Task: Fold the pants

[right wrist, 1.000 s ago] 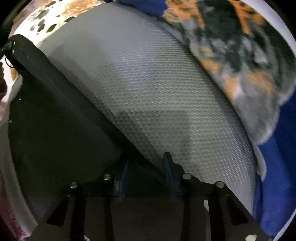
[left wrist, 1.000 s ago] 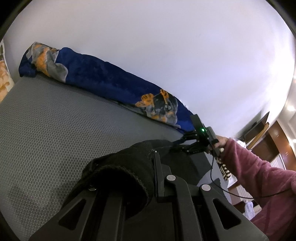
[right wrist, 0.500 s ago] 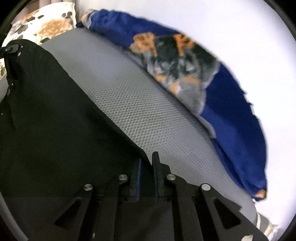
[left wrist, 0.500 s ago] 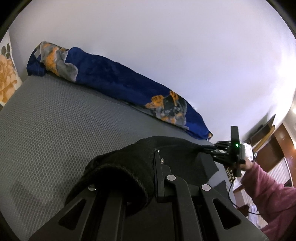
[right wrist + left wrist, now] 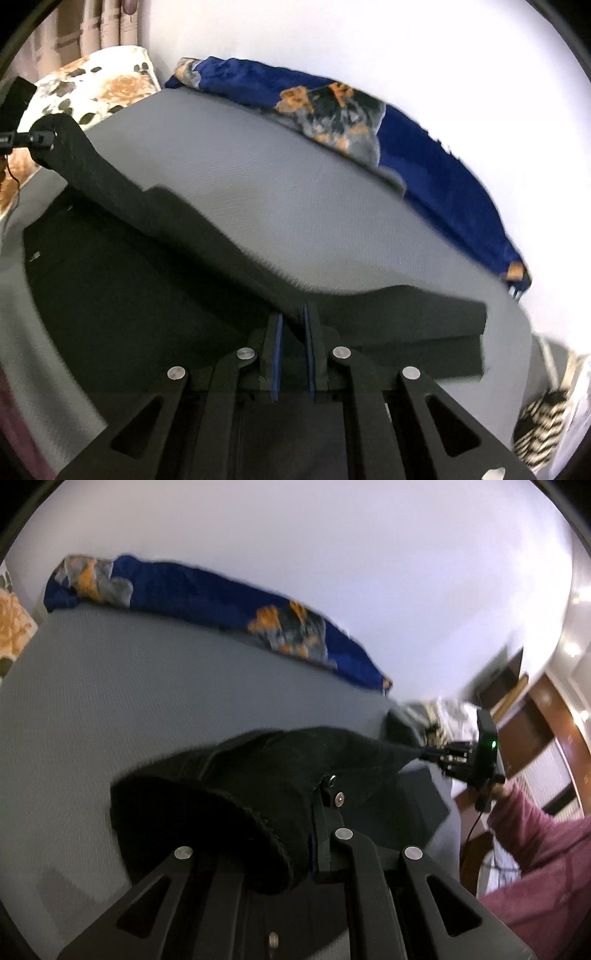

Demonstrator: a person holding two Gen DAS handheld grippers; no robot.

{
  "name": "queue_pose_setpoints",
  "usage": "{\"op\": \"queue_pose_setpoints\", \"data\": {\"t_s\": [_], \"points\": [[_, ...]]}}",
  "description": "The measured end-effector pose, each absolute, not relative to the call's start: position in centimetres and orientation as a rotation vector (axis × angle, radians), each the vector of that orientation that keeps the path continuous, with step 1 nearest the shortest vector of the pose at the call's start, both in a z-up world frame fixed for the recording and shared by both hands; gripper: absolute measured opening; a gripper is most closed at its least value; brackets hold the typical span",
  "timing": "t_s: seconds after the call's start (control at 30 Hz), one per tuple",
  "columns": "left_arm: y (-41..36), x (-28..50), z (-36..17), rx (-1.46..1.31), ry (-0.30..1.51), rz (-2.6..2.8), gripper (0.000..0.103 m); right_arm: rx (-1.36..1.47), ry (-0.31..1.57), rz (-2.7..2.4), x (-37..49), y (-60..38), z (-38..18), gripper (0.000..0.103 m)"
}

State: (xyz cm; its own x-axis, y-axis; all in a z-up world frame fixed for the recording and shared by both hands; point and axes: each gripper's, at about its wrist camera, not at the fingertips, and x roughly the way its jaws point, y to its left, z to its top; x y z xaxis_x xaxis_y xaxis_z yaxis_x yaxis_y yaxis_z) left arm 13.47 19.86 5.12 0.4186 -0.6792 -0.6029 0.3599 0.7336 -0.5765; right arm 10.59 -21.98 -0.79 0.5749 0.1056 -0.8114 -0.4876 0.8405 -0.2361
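Holding the black fabric pants [image 5: 155, 258] by two points on one edge, you have them lifted a little above the grey textured bed [image 5: 277, 192], while the lower part of the cloth lies on it. Your left claw [image 5: 317, 812] is closed on a thick bunched piece of the cloth, close to a ribbed hem. Your right claw [image 5: 291, 328] is closed on the stretched edge, with its blue pads [image 5: 277, 354] pressing the fabric from both sides. To do this step well, I think you should keep the edge tight between both claws, carry it across at the same height, and lay it down so the edges meet; if one side goes slack, the fold may wrinkle. Do not release before the cloth rests flat on the bed. Counting what is visible: one pair of pants, two claws, one blue blanket with an orange and grey print [image 5: 207, 594] along the white wall [image 5: 332, 554], and one floral pillow [image 5: 92, 85] at the head of the bed.
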Motion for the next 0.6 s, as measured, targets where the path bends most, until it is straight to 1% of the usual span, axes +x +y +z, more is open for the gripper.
{"op": "queue_pose_setpoints", "data": {"t_s": [0.23,0.33,0.4,0.53,0.57,0.6], "points": [[18.3,9.2,1.7,-0.276,1.086,-0.646,0.011,-0.433,0.990,0.380,6.6,-22.1,-5.7,0.007],[17.7,8.0,0.0,-0.231,1.147,-0.619,0.014,-0.437,1.028,0.381,6.1,-22.1,-8.3,0.007],[17.5,7.5,-0.5,-0.200,1.170,-0.588,0.023,-0.431,1.043,0.378,6.2,-22.1,-9.3,0.007],[18.0,6.5,0.2,-0.227,1.189,-0.534,0.034,-0.416,1.045,0.367,6.5,-22.2,-10.1,0.007],[18.3,6.3,0.5,-0.224,1.190,-0.517,0.042,-0.415,1.043,0.365,6.5,-22.2,-10.1,0.007],[18.5,5.9,0.9,-0.213,1.195,-0.475,0.057,-0.417,1.040,0.365,6.5,-22.2,-10.0,0.007]]}}
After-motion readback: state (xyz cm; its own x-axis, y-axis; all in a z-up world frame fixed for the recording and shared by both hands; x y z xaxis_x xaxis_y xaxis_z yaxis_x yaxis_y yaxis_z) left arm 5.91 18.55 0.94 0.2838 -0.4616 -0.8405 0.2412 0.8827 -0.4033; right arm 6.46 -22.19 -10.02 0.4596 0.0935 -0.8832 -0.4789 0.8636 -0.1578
